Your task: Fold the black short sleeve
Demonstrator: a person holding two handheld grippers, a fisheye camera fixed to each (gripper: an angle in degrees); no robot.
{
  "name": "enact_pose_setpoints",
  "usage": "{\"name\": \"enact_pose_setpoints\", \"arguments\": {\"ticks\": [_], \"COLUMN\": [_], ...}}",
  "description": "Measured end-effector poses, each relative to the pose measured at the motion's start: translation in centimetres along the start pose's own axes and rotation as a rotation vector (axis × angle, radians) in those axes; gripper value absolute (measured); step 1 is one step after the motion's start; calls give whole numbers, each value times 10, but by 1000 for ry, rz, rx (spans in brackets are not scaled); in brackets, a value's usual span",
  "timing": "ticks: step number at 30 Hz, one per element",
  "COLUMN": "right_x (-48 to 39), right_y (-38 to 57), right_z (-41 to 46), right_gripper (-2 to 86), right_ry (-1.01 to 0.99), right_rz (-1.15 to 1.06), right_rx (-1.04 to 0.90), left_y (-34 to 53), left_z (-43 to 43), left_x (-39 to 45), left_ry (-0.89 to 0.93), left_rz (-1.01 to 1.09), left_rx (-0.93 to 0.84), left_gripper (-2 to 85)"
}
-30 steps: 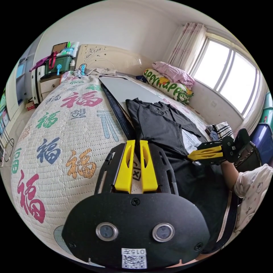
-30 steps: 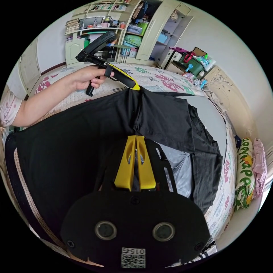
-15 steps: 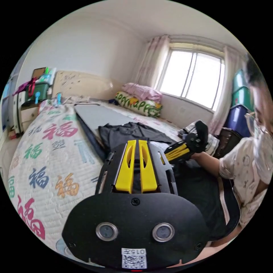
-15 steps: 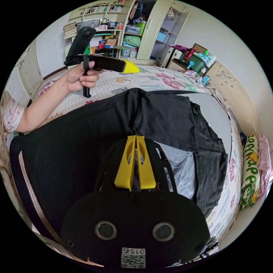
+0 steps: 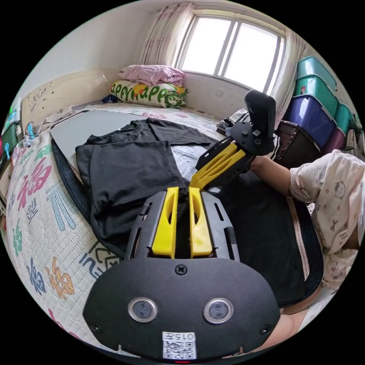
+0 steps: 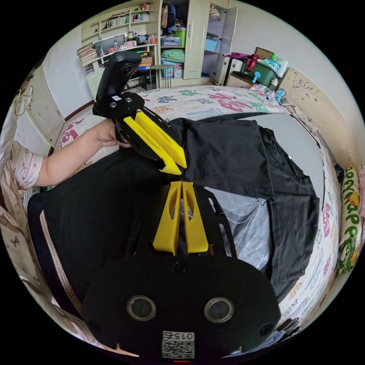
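On the quilted bedspread printed with coloured characters (image 5: pixel 34 213), the black short-sleeved cotton T-shirt (image 5: pixel 129 171) lies partly folded over a grey board (image 5: pixel 91 123). Left yellow-jawed gripper (image 5: pixel 183 189) stands slightly parted, gripping nothing. Right yellow-jawed gripper (image 6: pixel 181 183), jaws together, pinches the shirt's edge.

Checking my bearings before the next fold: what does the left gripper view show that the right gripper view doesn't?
Left gripper view: window, stacked bins.
Right gripper view: bookshelves, wardrobe.
Both: shirt on the bed, left tool open, right tool shut on the shirt's edge.
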State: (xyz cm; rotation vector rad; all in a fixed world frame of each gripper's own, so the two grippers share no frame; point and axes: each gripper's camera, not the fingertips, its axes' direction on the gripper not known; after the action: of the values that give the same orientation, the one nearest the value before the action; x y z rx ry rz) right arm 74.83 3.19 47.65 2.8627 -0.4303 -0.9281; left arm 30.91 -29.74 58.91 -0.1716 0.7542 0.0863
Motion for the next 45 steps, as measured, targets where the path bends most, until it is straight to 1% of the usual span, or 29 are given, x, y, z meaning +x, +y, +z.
{"name": "enact_pose_setpoints", "arguments": {"ticks": [4,8,15,19,22,25,28,33,39,45], "right_x": [-7,-19,-31,-39,-46,-62,-81,-116,-132,-157], "right_y": [-7,-13,-22,-23,-32,-38,-45,-61,-79,-101], "right_z": [0,2,6,1,9,13,18,33,36,33], "right_gripper": [-10,-10,-4,28,71,76,73,68,35,-2], "right_ry": [10,30,39,26,57,89,124,191,199,212], "right_rz": [-4,-13,5,23,49,29,0,-69,-27,-39], "right_rx": [0,0,15,74,54,62,66,18,12,9], "left_y": [-14,-21,-30,-39,-43,-45,-47,-47,-49,-47], "left_z": [6,6,-3,1,0,0,-5,-9,-8,-8], "left_x": [13,24,41,46,52,55,59,64,72,75], "left_ry": [-47,-78,-49,-81,-97,-113,-119,-115,-133,-145], "left_rz": [23,40,108,93,93,88,89,98,114,110], "left_rx": [-35,-36,-3,-33,-36,-38,-26,-34,-52,-55], "left_gripper": [25,25,71,64,59,48,35,46,54,48]}}
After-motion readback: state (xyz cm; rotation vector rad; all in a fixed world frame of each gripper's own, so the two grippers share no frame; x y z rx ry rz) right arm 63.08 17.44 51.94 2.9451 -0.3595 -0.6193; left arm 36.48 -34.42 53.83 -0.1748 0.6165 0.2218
